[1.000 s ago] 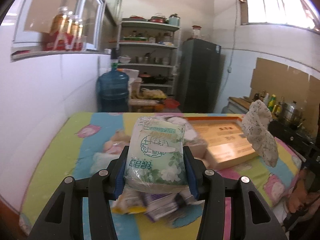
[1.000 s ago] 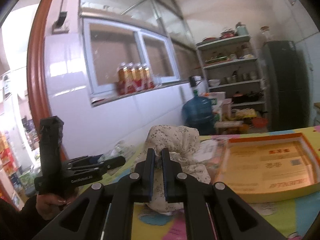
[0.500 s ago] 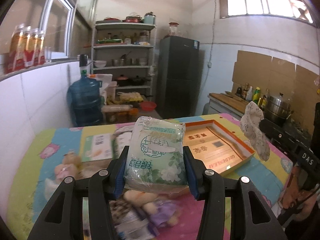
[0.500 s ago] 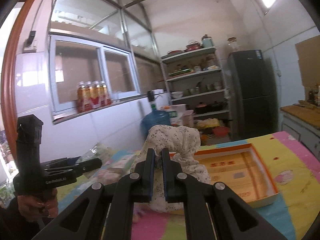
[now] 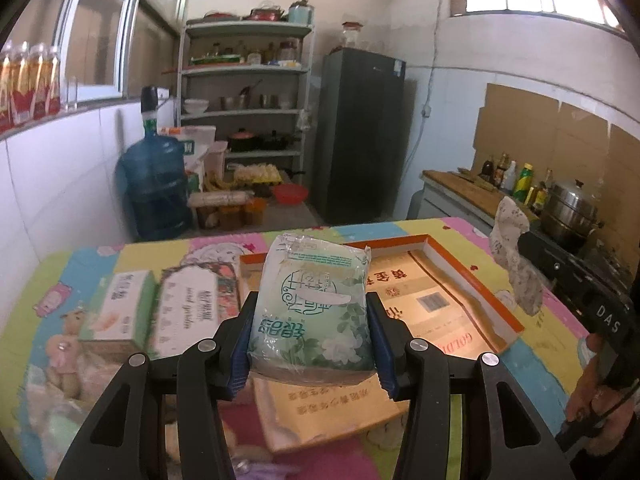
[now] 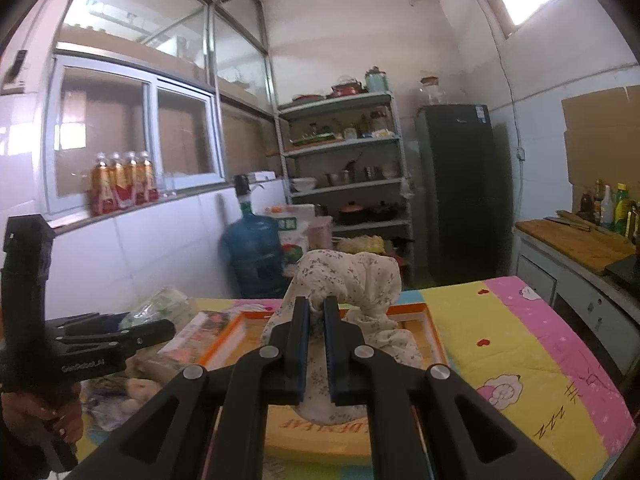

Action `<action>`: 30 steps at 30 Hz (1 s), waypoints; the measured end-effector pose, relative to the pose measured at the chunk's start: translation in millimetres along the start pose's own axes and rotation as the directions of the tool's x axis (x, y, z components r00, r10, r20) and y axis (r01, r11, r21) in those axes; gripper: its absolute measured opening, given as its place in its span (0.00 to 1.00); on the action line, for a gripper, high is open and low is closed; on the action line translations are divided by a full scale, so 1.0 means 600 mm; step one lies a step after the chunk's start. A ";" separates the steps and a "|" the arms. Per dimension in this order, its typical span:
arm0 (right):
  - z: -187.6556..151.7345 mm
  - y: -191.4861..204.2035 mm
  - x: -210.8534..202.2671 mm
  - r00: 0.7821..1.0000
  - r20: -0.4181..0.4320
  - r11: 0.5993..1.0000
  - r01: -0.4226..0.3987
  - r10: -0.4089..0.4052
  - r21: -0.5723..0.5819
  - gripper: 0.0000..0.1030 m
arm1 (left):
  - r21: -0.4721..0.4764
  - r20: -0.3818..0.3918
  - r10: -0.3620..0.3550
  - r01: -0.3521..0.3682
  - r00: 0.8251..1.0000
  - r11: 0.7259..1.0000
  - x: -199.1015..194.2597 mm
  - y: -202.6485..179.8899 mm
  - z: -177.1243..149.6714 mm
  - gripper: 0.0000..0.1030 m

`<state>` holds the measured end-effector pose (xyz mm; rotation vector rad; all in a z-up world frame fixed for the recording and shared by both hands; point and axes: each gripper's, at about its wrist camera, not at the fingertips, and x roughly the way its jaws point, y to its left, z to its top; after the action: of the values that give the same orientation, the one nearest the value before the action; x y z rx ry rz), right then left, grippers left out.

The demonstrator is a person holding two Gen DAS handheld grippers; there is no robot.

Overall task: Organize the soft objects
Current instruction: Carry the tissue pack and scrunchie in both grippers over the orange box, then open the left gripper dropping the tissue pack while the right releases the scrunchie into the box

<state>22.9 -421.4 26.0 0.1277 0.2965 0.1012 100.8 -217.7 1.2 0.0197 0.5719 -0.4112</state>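
Two tongs (image 5: 312, 316) (image 6: 316, 316) grip one tissue pack (image 5: 312, 312), one floral cloth (image 6: 352, 280).

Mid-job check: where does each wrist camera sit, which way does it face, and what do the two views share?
Left wrist: on the left gripper, facing the shelves across the table; fingers clamp the tissue pack; the right hand shows.
Right wrist: on the right gripper, facing likewise; fingers pinch the floral cloth; the left hand shows.
Shared: orange tray, cloth, water jug, fridge.

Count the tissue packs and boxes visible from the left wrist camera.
3. One green tissue pack clamped in the left gripper; a green tissue box and a floral tissue pack lie side by side on the table's left. Others may be hidden.
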 end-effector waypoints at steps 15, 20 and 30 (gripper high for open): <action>-0.047 -0.035 0.161 0.944 -0.326 0.997 -0.018 0.042 0.075 0.07 | -0.069 -0.160 0.047 -0.059 0.986 0.996 0.156 -0.013 -0.024 0.50; -0.063 -0.037 0.186 0.923 -0.381 0.997 -0.020 0.047 0.075 0.07 | -0.060 -0.194 0.054 -0.067 0.980 0.996 0.183 -0.019 -0.030 0.50; -0.074 -0.026 0.202 0.906 -0.419 0.998 -0.045 0.061 0.049 0.09 | -0.022 -0.230 0.049 -0.055 0.972 0.998 0.208 -0.036 -0.039 0.51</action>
<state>126.2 -417.3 -53.0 0.1522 0.7284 0.1777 175.3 -280.8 -82.5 0.0556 0.8039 -0.3519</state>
